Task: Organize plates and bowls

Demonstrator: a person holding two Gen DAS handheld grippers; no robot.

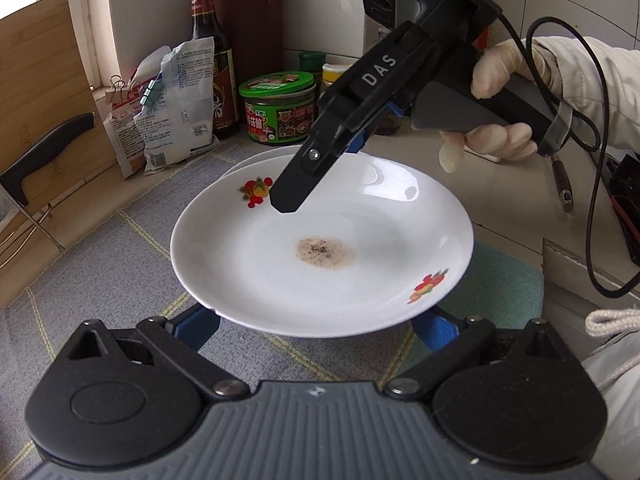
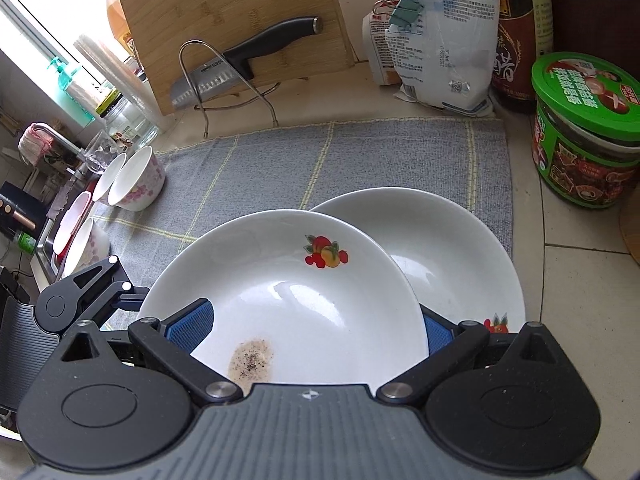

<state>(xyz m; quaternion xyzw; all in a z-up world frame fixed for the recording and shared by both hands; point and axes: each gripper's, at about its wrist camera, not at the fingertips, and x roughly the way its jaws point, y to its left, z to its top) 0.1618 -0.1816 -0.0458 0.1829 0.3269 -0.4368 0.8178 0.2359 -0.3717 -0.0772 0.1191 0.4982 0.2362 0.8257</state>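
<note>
grey cloth (image 1: 100,264) covers our counter (image 1: 132,196). from the left wrist, our left tool (image 1: 316,320) sits spread beneath the stained plate (image 1: 320,248); the right tool (image 1: 286,196) hovers over its far rim, its grip unclear. from the right wrist, that plate overlaps a second plate (image 2: 460,256); bowls (image 2: 136,180) stand near the sink.

White, fruit-printed plate (image 1: 320,248); grey mat (image 2: 360,152)

"DAS" in white letters on the right hand-held gripper (image 1: 285,200).
</note>
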